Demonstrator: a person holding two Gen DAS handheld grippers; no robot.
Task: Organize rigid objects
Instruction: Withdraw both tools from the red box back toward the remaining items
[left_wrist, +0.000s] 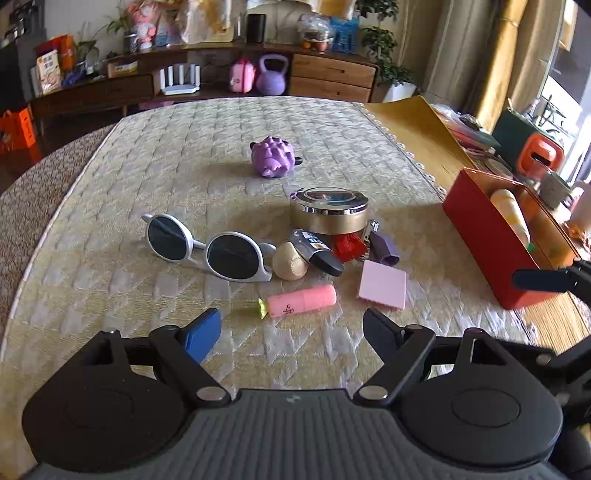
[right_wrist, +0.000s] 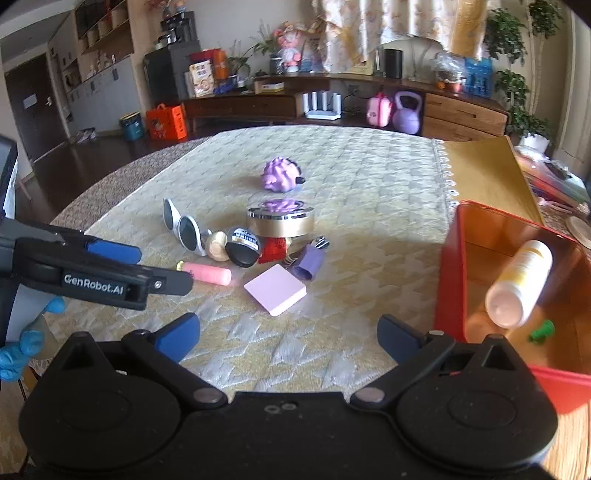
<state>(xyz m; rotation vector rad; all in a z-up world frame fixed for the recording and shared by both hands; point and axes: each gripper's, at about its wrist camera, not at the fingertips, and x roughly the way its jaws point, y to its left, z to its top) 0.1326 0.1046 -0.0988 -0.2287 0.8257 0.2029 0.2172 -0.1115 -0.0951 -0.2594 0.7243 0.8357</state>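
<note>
A pile of small things lies mid-table: white sunglasses (left_wrist: 207, 248), a gold round tin (left_wrist: 328, 211), a beige ball (left_wrist: 290, 261), a black-capped tube (left_wrist: 317, 252), a pink carrot-shaped stick (left_wrist: 301, 301), a pink square pad (left_wrist: 383, 284), a purple holder (left_wrist: 384, 246) and a purple toy (left_wrist: 273, 157). My left gripper (left_wrist: 291, 328) is open and empty, just short of the pink stick (right_wrist: 207, 274). My right gripper (right_wrist: 288, 338) is open and empty, near the pink pad (right_wrist: 275, 290). A red box (right_wrist: 448, 273) at the right holds a cream bottle (right_wrist: 519, 282).
The table wears a quilted cream cloth (left_wrist: 184, 155) with a yellow sheet (left_wrist: 417, 129) on its right side. Clutter lies beyond the red box (left_wrist: 484, 240). A wooden sideboard (left_wrist: 221, 81) stands behind the table. A small green piece (right_wrist: 542, 330) lies in the box.
</note>
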